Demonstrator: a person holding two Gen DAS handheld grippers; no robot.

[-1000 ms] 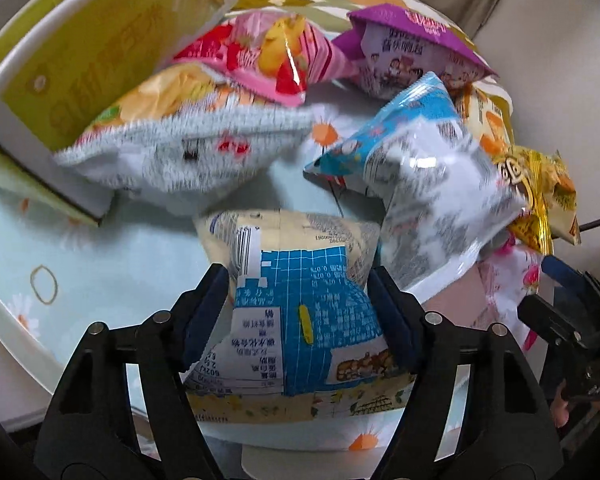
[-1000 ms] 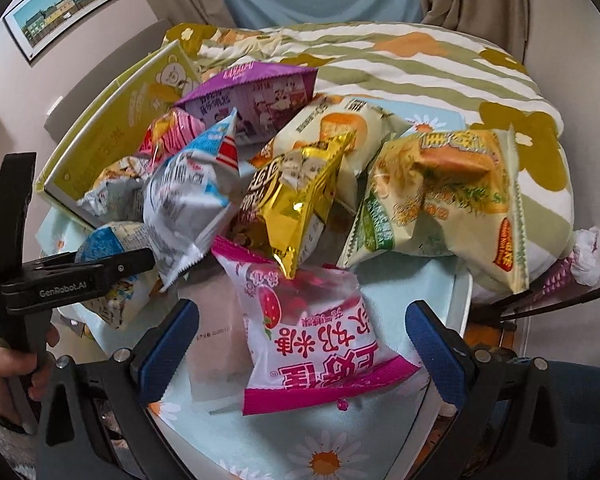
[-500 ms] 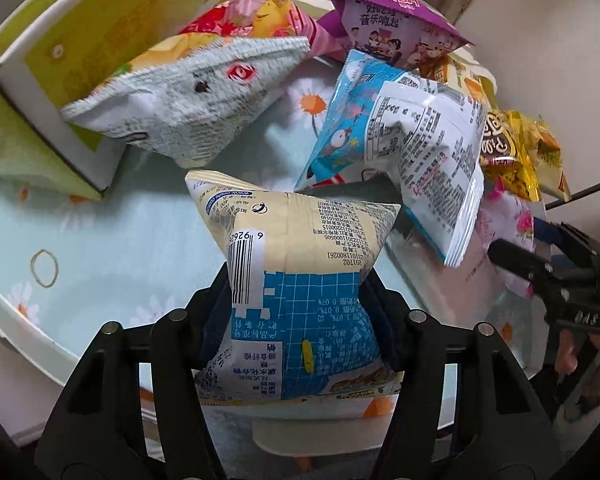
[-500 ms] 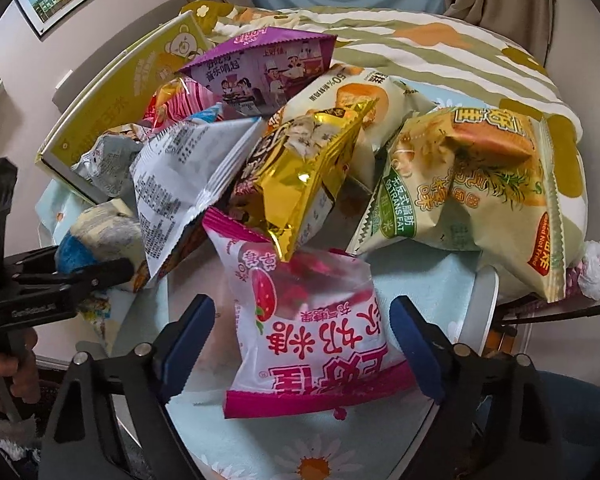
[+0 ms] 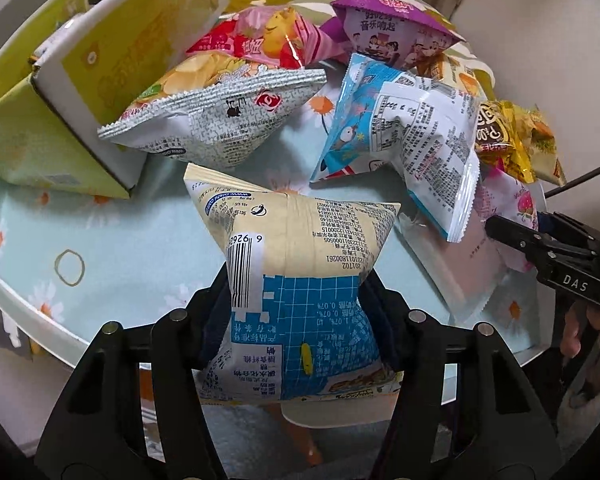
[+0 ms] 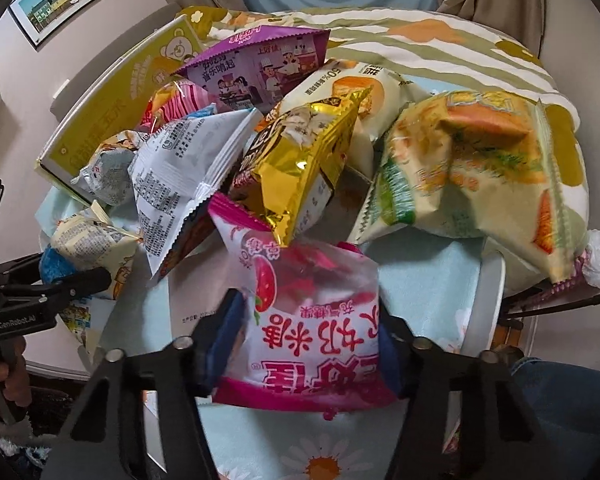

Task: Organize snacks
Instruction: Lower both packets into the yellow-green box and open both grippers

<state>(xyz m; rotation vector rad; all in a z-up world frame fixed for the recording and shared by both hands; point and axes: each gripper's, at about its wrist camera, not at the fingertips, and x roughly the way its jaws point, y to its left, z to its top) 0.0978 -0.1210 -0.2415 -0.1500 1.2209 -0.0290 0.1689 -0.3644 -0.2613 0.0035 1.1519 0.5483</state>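
My left gripper [image 5: 296, 292] is shut on a cream-and-blue snack bag [image 5: 300, 232] and holds it a little above the flowered tablecloth [image 5: 120, 240]. The same bag [image 6: 88, 240] shows at the left of the right wrist view. My right gripper [image 6: 306, 312] has its jaws closing on a pink strawberry candy bag [image 6: 300, 280] that lies at the table's near edge. Both pads touch the bag's sides, and its top end is tucked under a gold bag [image 6: 300, 160]. In the left wrist view the right gripper [image 5: 540, 248] sits at the far right.
Several more snack bags crowd the table: a silver-grey one [image 5: 212, 112], a blue-and-white one [image 5: 412, 140], a purple one [image 6: 260, 68], a large yellow-orange one [image 6: 480, 168]. A yellow box [image 5: 100, 60] stands at the back left. A rubber band [image 5: 69, 267] lies on the cloth.
The left jaws have closed on the cream-and-blue bag and raised it off the cloth. The right jaws have come in from wide open onto the pink bag's sides.
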